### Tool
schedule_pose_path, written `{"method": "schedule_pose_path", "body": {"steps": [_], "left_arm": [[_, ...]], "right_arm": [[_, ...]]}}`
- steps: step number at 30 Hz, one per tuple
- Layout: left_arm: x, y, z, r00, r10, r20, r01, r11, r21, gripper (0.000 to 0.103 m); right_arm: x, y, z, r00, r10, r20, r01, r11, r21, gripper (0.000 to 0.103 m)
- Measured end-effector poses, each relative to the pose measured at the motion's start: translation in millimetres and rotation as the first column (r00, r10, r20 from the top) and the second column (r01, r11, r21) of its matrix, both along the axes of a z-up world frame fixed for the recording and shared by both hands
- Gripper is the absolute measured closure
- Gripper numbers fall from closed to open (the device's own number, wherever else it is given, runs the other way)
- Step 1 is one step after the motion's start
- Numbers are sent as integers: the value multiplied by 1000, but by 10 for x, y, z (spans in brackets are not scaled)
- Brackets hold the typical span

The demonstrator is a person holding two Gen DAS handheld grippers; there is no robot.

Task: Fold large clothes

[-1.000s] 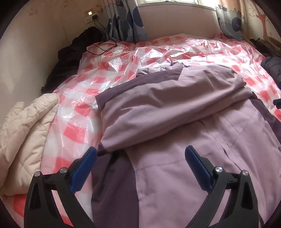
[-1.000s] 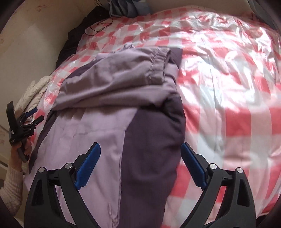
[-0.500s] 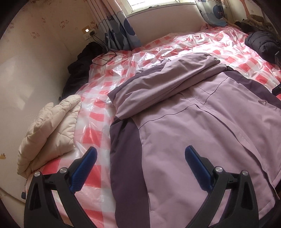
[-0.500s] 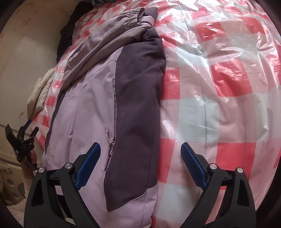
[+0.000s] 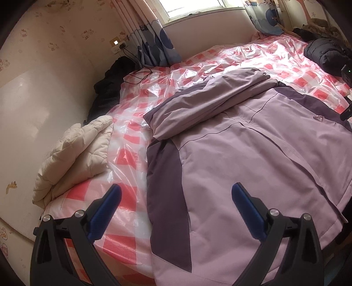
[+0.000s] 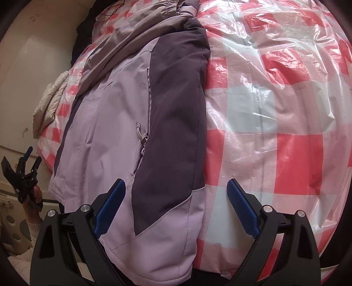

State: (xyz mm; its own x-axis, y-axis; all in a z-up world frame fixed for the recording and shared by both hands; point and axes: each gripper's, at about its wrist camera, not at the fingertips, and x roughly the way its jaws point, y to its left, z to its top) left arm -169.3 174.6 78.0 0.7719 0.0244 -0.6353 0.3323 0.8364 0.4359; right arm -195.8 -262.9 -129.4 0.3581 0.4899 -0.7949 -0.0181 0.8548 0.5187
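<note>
A lilac and dark purple jacket is spread front-up on the bed, its hem lying at the bed's near edge and its sleeves folded across the chest. The left gripper is held released above the hem near the jacket's left side panel, gripped from below by a hand. The right gripper is likewise held released, poised over the hem's right corner, empty.

Setting: home bedroom. Evidence: bed under a red-checked plastic cover, window with cartoon-print curtains, cartoon-patterned wallpaper, wall socket with trailing cable, folded cream quilt, dark clothes heaped by the wall
</note>
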Motion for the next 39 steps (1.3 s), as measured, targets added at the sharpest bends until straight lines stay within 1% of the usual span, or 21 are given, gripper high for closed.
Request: {"method": "schedule_pose_path", "body": {"steps": [4,7,8,9,10,12,14,15,16,18,20,23,27,28,29,30,32,33,34,36,39], "left_arm": [[-93,40,-5,1000,-4,-2,4,1000,4,7],[-111,119,-38,999,-4,-48,3,999,-38,7],[-97,179,-52,996,-6,-89,-1,997,-83,7],[-69,264,-65,989,-13,-146,-9,988,-152,7],[-38,362,-86,979,-22,-201,-25,973,-230,7],[41,611,-125,952,-22,-304,-100,920,-379,7],[136,927,-196,909,-10,-418,-223,834,-504,7],[150,1052,-247,887,-10,-461,-275,790,-548,7],[167,1199,-301,864,-15,-503,-330,738,-588,7],[169,1424,-415,827,-24,-562,-412,655,-633,7],[128,1541,-536,801,-26,-599,-460,614,-642,7],[95,1631,-695,766,-50,-640,-496,587,-640,7],[71,1632,-882,729,-85,-679,-526,565,-635,7],[56,1634,-913,724,-103,-682,-525,559,-642,7],[35,1626,-945,715,-134,-686,-526,544,-654,7],[24,1600,-991,700,-174,-693,-529,525,-666,7],[16,1544,-1071,669,-236,-705,-536,504,-677,7],[7,1502,-1112,654,-264,-709,-535,501,-680,7],[1,1467,-1134,647,-275,-712,-532,506,-679,7],[-20,1409,-1149,650,-273,-709,-521,519,-678,7],[-64,1384,-1075,696,-274,-664,-493,491,-719,10]], "right_arm": [[-81,3,-35,1000,2,-12,-2,1000,3,13],[-123,1,-40,1000,5,-17,-5,1000,9,12],[-135,-4,-38,1000,4,-19,-4,1000,11,12],[-150,-5,-33,1000,4,-20,-3,1000,10,12],[-159,2,-33,1000,3,-21,-3,1000,9,12],[-181,4,-28,1000,6,-23,-6,1000,7,12],[-204,2,-28,1000,9,-25,-9,1000,9,11],[-216,5,-31,1000,9,-27,-8,1000,12,11],[-227,2,-34,1000,9,-28,-8,1000,14,11],[-242,-14,-43,1000,5,-29,-5,1000,26,11],[-251,-34,-53,1000,-3,-30,4,999,41,11],[-249,-46,-60,999,-9,-35,11,999,52,11],[-248,-39,-54,999,-5,-37,7,999,46,10],[-248,-45,-53,999,-5,-38,7,999,46,10],[-244,-60,-58,999,-5,-40,7,999,46,10],[-242,-61,-57,999,-5,-41,7,999,45,10],[-238,-39,-61,999,-3,-43,5,999,42,10],[-238,-31,-66,999,0,-46,2,999,42,10],[-237,-16,-73,999,2,-49,0,999,42,9],[-227,16,-81,998,10,-56,-8,999,41,9],[-208,49,-94,997,23,-70,-18,998,65,9]]}}
